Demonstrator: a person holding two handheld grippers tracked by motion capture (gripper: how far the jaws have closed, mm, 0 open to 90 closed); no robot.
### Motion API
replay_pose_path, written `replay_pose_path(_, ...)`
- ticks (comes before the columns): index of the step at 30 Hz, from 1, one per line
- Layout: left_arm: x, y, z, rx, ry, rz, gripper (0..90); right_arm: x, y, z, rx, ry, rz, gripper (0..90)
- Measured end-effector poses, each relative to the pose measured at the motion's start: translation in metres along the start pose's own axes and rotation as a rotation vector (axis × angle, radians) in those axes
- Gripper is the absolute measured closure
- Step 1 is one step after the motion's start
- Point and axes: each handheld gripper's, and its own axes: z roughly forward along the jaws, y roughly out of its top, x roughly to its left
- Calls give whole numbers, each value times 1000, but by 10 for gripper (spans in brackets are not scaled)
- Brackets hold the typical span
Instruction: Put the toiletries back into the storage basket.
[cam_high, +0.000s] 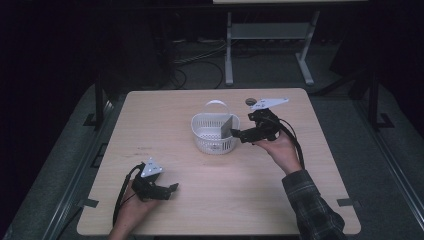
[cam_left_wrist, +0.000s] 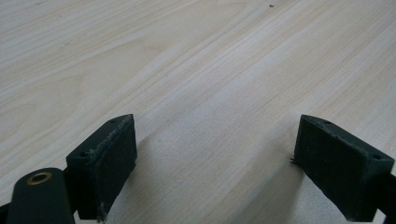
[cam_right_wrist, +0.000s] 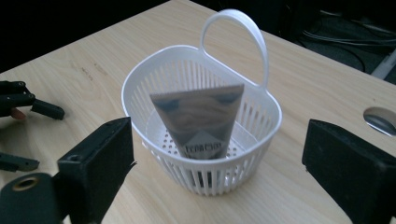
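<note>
A white slotted plastic basket (cam_high: 202, 120) (cam_right_wrist: 135, 79) with an arched handle stands in the middle of the wooden table (cam_high: 165, 115). A grey squeeze tube (cam_high: 227, 127) (cam_right_wrist: 201, 121) stands inside it, wide crimped end up, leaning against the basket wall. My right gripper (cam_high: 239, 134) (cam_right_wrist: 218, 135) is open just to the right of the basket, pointing at it, with nothing between its jaws. My left gripper (cam_high: 172, 190) (cam_left_wrist: 215, 135) rests open low over bare table near the front left, empty. It also appears far off in the right gripper view (cam_right_wrist: 18, 100).
A round metal disc (cam_high: 251, 101) (cam_right_wrist: 380, 119) sits in the table top behind the right hand. Beyond the table's far edge are a desk frame (cam_high: 229, 50) and cables (cam_high: 200, 55) on the dark floor.
</note>
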Motion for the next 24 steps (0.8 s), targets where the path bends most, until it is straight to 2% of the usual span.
replay_pose_path(3,0,0,0,0,0,0,122,-1,-6,-4,7,-9,5,57)
replay_pose_path(4,0,0,0,0,0,0,122,-2,-9,-7,25,-23,3,30)
replay_pose_path(16,0,0,0,-2,0,-2,122,-9,-33,-29,15,-38,19,30)
replay_pose_path(24,0,0,0,-3,0,-5,122,-11,-60,-37,35,-49,30,29)
